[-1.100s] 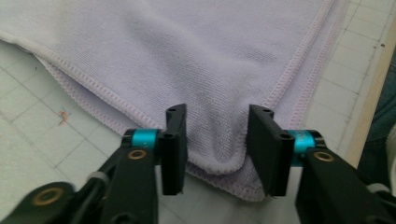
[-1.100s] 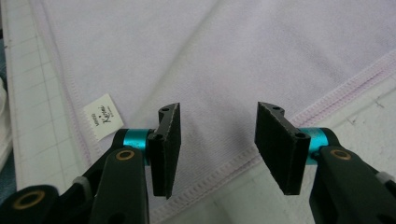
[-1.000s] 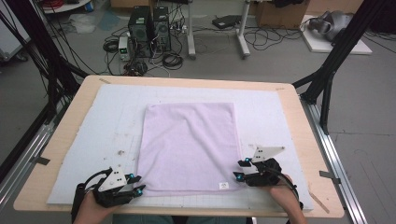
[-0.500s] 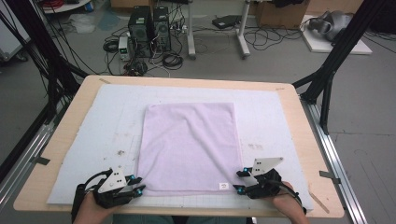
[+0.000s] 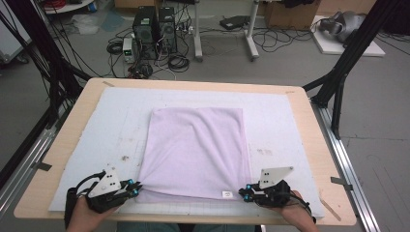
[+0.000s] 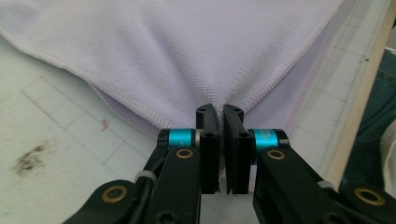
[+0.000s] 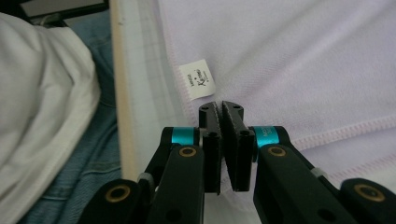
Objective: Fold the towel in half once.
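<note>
Wooden table [image 5: 319,145] — white mat [image 5: 96,125] — lilac towel [image 5: 196,145] atop.

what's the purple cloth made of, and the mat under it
The purple cloth looks like a soft, matte knit towel, perhaps microfibre: fine ribbed weave, stitched hems, a sewn label. The mat beneath looks like a thin, pale, smooth cutting-style sheet printed with grid lines and stained in spots; plastic or rubber, hard to tell which.

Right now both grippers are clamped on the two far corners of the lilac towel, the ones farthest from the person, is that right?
Not quite. The left gripper and right gripper are clamped on the towel, but at its two near corners, by the table's front edge closest to the person. The high view shows this; the far corners lie untouched.
</note>
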`<state>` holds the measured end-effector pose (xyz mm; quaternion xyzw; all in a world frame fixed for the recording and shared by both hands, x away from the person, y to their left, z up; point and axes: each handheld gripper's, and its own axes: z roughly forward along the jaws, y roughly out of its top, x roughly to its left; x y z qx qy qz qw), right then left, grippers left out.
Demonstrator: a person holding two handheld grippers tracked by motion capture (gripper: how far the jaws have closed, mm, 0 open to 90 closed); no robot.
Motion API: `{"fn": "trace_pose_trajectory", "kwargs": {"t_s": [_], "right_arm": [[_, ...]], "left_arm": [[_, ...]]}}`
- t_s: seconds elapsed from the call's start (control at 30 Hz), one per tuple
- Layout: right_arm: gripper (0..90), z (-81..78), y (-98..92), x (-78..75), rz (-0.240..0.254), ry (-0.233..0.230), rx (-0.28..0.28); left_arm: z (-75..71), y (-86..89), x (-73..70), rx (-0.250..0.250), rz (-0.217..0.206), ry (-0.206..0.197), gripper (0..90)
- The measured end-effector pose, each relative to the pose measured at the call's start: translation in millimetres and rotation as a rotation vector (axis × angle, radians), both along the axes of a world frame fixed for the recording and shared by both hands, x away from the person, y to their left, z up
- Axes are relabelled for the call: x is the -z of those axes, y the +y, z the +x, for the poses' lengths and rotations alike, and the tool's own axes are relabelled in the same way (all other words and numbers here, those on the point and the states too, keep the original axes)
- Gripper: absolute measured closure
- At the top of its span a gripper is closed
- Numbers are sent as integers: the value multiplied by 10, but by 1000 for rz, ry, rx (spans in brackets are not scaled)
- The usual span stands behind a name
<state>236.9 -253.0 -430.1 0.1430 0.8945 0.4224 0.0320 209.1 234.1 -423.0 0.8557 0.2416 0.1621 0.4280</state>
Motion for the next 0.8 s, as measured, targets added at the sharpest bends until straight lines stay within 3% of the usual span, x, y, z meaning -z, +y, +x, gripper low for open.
{"fn": "trace_pose_trajectory", "kwargs": {"t_s": [0.1, 0.17, 0.3, 0.4, 0.47, 0.5, 0.6, 0.7, 0.8], "right_arm": [[864, -61, 37, -42, -17, -12, -20], [864, -65, 10, -48, -32, -25, -3], [861, -7, -137, -117, 1, -45, 57], [796, -5, -161, -133, -11, -28, 43], [686, 27, -198, -129, 24, 16, 60], [660, 52, -234, -134, 47, 13, 79], [636, 130, -250, -127, 61, 11, 143], [636, 240, -164, -77, 27, 2, 155], [636, 351, -126, -97, 69, 11, 161]], "left_arm": [[-61, 40, -19, 22, -20, 27, 853], [-78, -13, 26, 31, -18, 34, 850], [-67, -154, 121, 61, -14, 56, 792], [-51, -200, 142, 66, -12, 77, 615], [-29, -177, 127, 52, -27, 85, 527], [-24, -165, 122, 46, -38, 86, 510], [3, -124, 103, 35, -54, 85, 500], [23, -109, 96, 40, -67, 79, 539], [36, -83, 82, 44, -92, 83, 578]]}}
